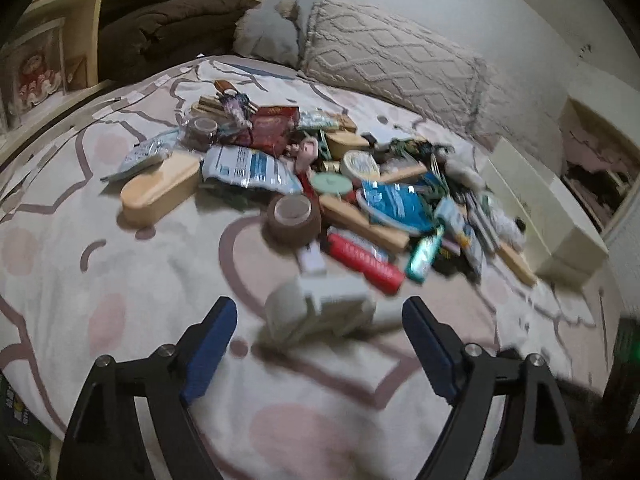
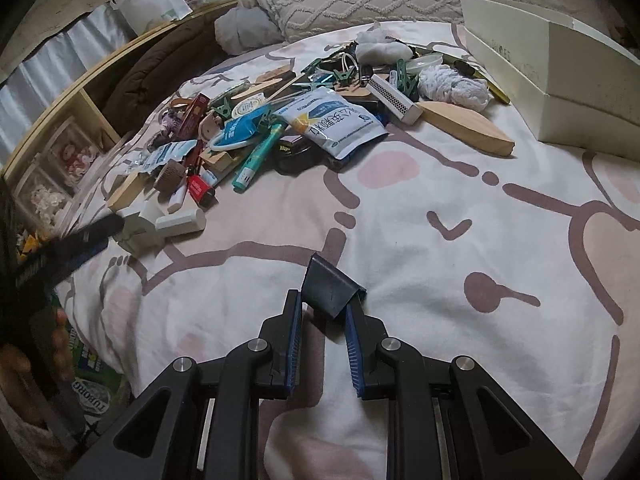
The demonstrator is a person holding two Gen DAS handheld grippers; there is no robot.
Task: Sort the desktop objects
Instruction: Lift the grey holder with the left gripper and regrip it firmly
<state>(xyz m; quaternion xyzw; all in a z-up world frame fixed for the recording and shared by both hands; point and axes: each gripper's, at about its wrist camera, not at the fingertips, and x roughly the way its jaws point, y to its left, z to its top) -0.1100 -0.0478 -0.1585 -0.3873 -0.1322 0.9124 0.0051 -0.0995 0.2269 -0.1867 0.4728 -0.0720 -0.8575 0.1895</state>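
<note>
One heap of clutter [image 2: 296, 120] lies on the soft bedspread [image 2: 400, 240]: two brown tape rolls [image 1: 294, 219], several wooden blocks. The right gripper [image 2: 322, 312] pinches a folded dark flap [image 2: 330, 286]. The left gripper [image 1: 320, 330] gapes around a pale boxy plug [image 1: 320, 310].

Motion blur smears the pale block [image 1: 320, 308] between the left tongs [image 1: 320, 334]. The pile [image 1: 320, 184] buries its lower items. The white box [image 2: 560, 80] runs off-frame.

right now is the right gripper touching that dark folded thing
Touching: the right wrist view shows the right gripper with both pads pressed against the dark folded piece.
</note>
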